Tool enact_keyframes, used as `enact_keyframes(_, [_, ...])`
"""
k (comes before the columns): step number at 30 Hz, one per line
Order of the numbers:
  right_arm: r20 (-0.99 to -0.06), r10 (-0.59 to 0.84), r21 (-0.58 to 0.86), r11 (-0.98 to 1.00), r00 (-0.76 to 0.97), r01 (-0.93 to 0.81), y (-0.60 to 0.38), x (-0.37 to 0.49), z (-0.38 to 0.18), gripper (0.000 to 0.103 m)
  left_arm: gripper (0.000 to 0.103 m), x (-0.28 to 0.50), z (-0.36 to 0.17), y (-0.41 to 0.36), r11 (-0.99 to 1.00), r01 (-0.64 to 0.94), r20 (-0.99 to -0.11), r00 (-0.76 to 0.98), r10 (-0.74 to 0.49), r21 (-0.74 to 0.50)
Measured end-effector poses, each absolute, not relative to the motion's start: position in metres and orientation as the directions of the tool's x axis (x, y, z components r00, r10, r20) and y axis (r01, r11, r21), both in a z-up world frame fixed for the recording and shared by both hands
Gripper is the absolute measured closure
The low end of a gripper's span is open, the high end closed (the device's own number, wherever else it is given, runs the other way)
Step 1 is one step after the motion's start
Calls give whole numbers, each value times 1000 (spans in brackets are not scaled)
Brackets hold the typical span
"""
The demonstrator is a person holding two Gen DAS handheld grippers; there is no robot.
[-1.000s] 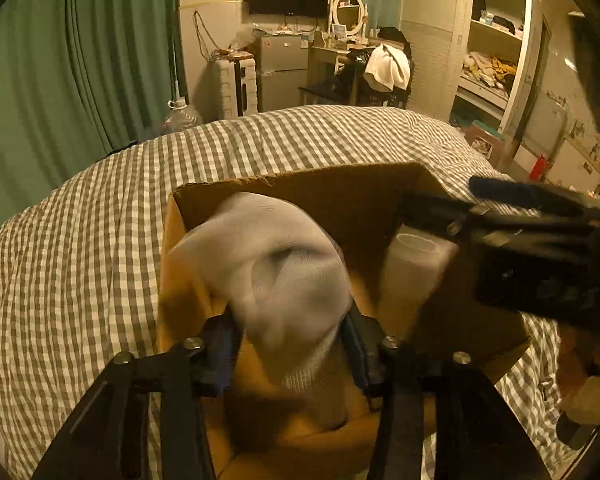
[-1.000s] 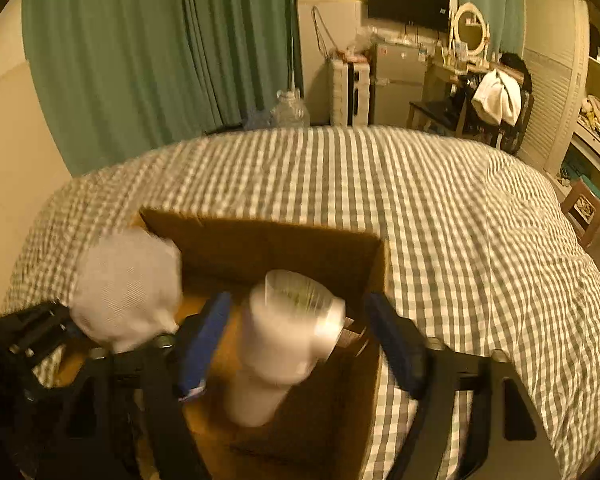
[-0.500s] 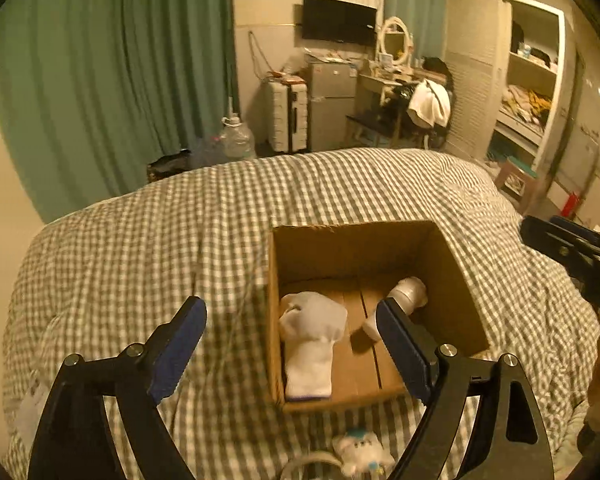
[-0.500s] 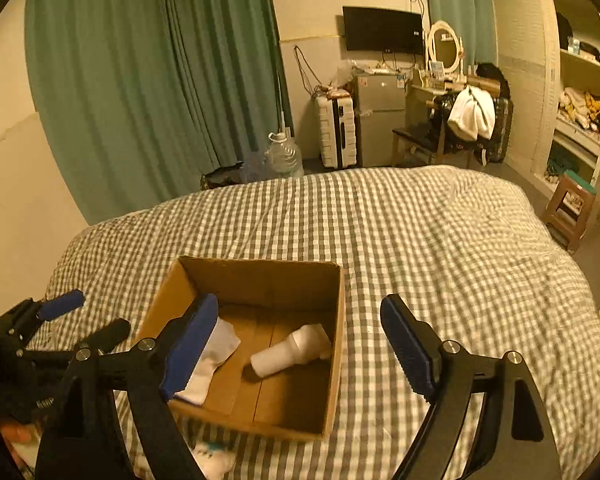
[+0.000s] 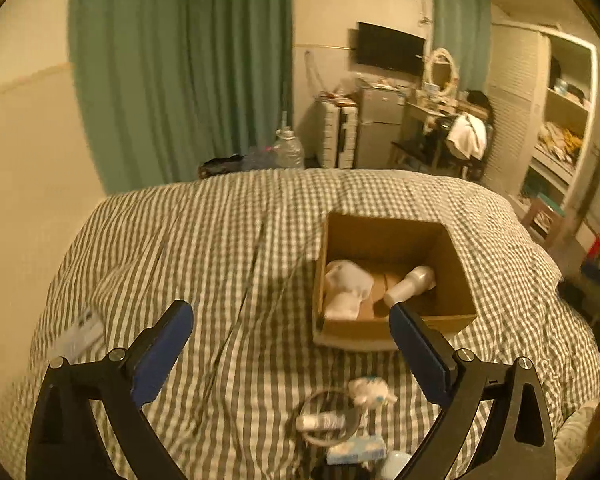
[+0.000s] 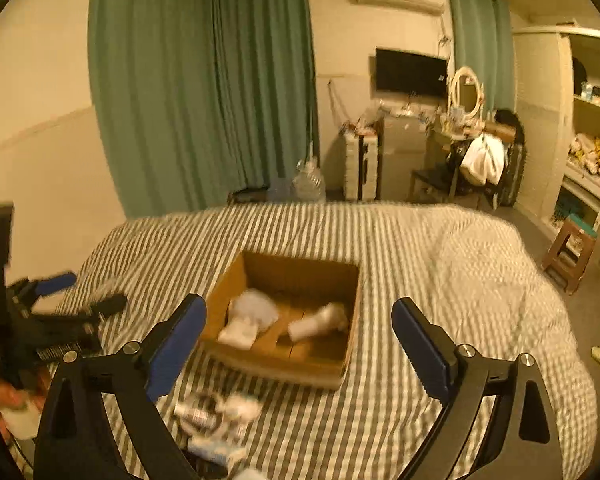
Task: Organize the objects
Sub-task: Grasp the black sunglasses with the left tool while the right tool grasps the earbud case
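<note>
Now an open brown cardboard box [image 5: 396, 320] is seen resting on a bed covered by a grey-and-white checked quilt [image 5: 204, 248]. Inside the box, a crumpled white cloth [image 5: 346, 284] is lying at the left side, and a white cylindrical bottle [image 5: 410, 284] is lying on its side at the right, apart from the cloth. The left gripper [image 5: 291, 336], black-framed with blue pads, is held above the quilt with its jaws spread wide; they have just been opening, and nothing is held between them. The right gripper [image 6: 299, 330], of the same build, is likewise held with jaws wide, having just been opening, and nothing is gripped. The box is seen between and beyond its fingers. On the quilt in front of the box, nearer the cameras, a small cluster of things is left: a thin ring [image 5: 328, 418], a small white tube [image 5: 320, 422] within it, and a small white plush toy [image 5: 370, 390] just beside. A flat white packet [image 5: 80, 334] is lying well apart on the left of the quilt. Green curtains [image 5: 180, 68] are hung behind the bed.
</note>
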State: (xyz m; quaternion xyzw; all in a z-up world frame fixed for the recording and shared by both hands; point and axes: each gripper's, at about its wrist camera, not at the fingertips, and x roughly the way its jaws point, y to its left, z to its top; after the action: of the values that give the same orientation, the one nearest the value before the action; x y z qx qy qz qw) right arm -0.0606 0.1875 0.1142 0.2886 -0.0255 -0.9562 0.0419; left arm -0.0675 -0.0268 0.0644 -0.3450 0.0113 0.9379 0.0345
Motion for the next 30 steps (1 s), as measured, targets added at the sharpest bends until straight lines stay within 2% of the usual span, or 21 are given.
enact_keyframes(3, [-608,-116,99,-993,-785,70,187,-54,66,9,2,-50,36,-40,-1000,-7,-648,-762,17,-19])
enact_keyframes(11, [-744,-132,114,-991,-655,71,188,-22,-59,9,2,-20,-51,-45,-1000,-16,-727,-686,5,7])
enact_keyframes(17, [-781,-160,80,-984,-604,157,167,5,-103,9,2,13,-102,-34,-999,0,-739,-673,-32,43])
enact_keyframes(25, [-813,-193,56,-965,-549,257,134,0,-134,9,2,35,-136,-45,-1000,19,-781,-624,-17,6])
enact_keyframes(29, [-849,-193,59,-959,-492,276,121,-12,-155,15,2,39,-151,-45,-999,0,-787,-617,-28,35])
enact_keyframes(30, [-857,-182,48,-960,-483,276,119,-14,-159,20,2,38,-155,-45,-1000,-3,-793,-609,-21,30])
